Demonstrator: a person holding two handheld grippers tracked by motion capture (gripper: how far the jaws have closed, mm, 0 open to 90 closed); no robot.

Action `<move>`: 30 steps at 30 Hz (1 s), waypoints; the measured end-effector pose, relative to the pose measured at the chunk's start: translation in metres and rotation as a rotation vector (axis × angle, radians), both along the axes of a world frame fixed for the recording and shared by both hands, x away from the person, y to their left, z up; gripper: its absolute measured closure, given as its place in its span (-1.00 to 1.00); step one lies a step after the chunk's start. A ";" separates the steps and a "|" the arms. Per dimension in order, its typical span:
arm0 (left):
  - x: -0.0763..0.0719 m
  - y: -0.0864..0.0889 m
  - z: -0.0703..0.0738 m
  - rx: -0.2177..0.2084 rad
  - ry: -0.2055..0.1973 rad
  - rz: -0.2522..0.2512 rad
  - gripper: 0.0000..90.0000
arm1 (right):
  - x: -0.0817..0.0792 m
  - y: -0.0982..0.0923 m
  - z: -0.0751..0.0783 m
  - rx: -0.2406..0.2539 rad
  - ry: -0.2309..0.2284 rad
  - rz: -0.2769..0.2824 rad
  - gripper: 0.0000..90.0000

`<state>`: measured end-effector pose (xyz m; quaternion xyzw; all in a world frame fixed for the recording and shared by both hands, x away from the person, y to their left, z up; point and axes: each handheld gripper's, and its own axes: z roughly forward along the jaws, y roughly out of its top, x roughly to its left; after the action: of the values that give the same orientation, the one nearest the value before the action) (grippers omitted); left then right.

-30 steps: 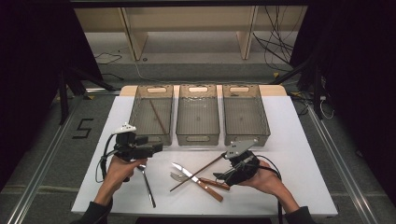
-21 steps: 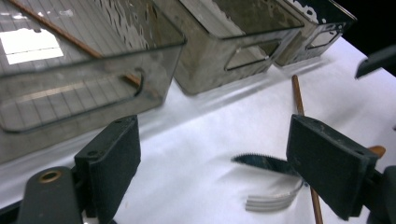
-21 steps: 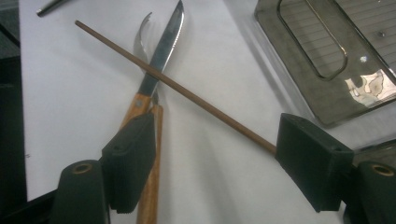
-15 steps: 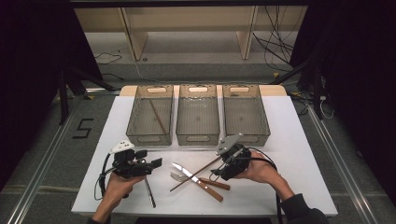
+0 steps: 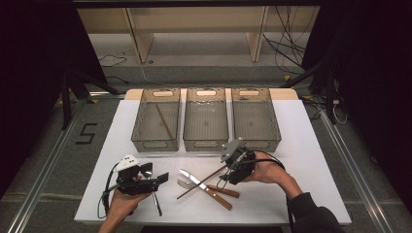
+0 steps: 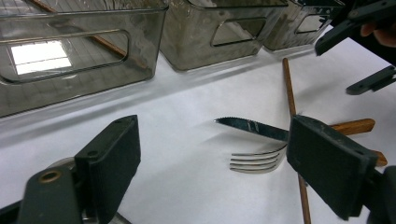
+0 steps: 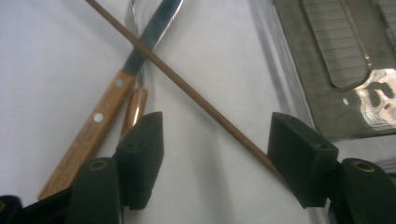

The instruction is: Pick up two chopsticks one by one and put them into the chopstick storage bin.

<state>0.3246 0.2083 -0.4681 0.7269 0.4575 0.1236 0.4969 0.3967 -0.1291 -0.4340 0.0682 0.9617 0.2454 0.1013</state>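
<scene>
Three clear bins [image 5: 206,141] stand in a row on the white table [image 5: 311,145], beyond both grippers. One brown chopstick [image 5: 164,121] lies slantwise in the left bin [image 5: 156,141]; the middle one and the right bin [image 5: 255,138] look bare inside, as far as the high view tells.

Near the right gripper [image 5: 224,180] a second chopstick [image 5: 200,183] lies across a knife [image 5: 204,188] with a wooden handle and a fork [image 5: 182,184]. The right gripper view brings this close: the chopstick [image 7: 187,93] runs up between the two black fingers [image 7: 140,154], its near end just beside the right-hand finger, with no pad pressing on it. The jaws stand fairly wide and have just been closing, the stick between them and not yet gripped. That view also shows the rivets on the knife handle [image 7: 88,135], too small to tell from above.

From above, the left gripper [image 5: 164,177] sits over a spoon [image 5: 154,196]. The left gripper view shows its fingers [image 6: 112,158] wide apart and holding nothing, with the fork tines [image 6: 254,161] and the toothed knife blade [image 6: 247,126] out ahead of them, and the right gripper's jaws at the far upper right.
</scene>
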 end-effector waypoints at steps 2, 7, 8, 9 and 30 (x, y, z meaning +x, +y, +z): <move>-0.001 -0.001 0.000 0.007 -0.004 -0.002 -0.61 | 0.002 0.003 -0.003 -0.024 0.001 0.011 -0.15; -0.005 -0.002 -0.001 0.023 -0.016 0.010 -0.61 | 0.008 0.013 -0.009 -0.088 -0.012 0.041 -0.11; -0.006 -0.001 -0.001 0.030 -0.016 0.008 -0.61 | 0.009 0.015 -0.009 -0.087 -0.009 0.044 -0.08; -0.006 0.000 -0.002 0.032 -0.021 0.011 -0.61 | 0.010 0.016 -0.010 -0.085 -0.005 0.058 -0.06; -0.010 0.003 -0.005 0.020 -0.022 0.006 -0.61 | 0.022 0.035 -0.024 -0.179 0.014 0.135 0.21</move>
<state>0.3146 0.2110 -0.4728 0.7291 0.4528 0.1377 0.4944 0.4186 -0.0937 -0.4585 -0.0046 0.9828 0.1645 0.0837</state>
